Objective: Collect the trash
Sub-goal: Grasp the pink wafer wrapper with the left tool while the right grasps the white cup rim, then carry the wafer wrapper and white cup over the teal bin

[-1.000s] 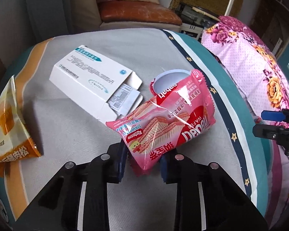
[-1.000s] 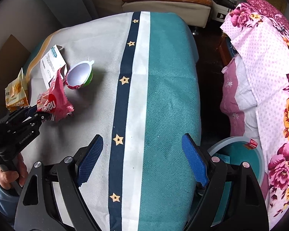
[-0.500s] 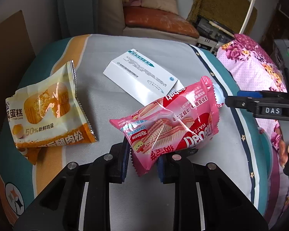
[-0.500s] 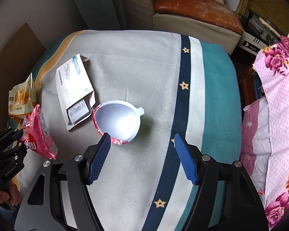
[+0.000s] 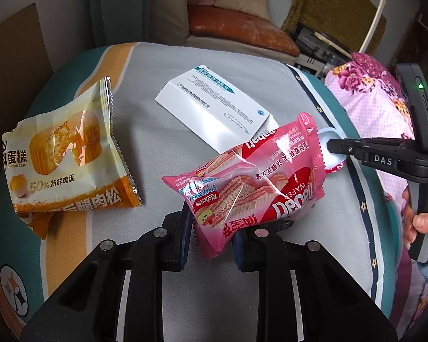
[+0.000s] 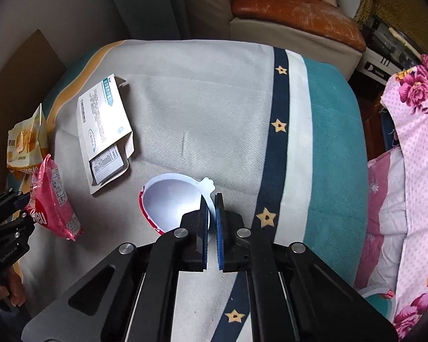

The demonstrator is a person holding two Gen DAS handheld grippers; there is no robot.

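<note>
My left gripper (image 5: 209,228) is shut on a pink wafer wrapper (image 5: 254,176), held above the cloth-covered table (image 5: 162,148); the same wrapper (image 6: 52,199) shows at the left of the right wrist view. My right gripper (image 6: 211,202) is shut on the rim of a white plastic cup (image 6: 171,199) with a red label, lying on its side. In the left wrist view the cup (image 5: 332,151) peeks out behind the wrapper, pinched by the right gripper (image 5: 332,144). A white medicine box (image 5: 214,108) (image 6: 104,122) and a yellow cake wrapper (image 5: 65,154) (image 6: 25,142) lie on the table.
A sofa (image 6: 294,14) stands behind the table. Pink floral bedding (image 6: 416,148) lies to the right. The rim of a teal bin (image 6: 376,295) shows low right, beside the table. A hand (image 5: 422,222) holds the right gripper's handle. Cardboard (image 5: 11,57) leans at the left.
My right gripper moved in over the white cup and shut on its rim. The left gripper, still holding the pink wrapper, drew back slightly toward the left.
</note>
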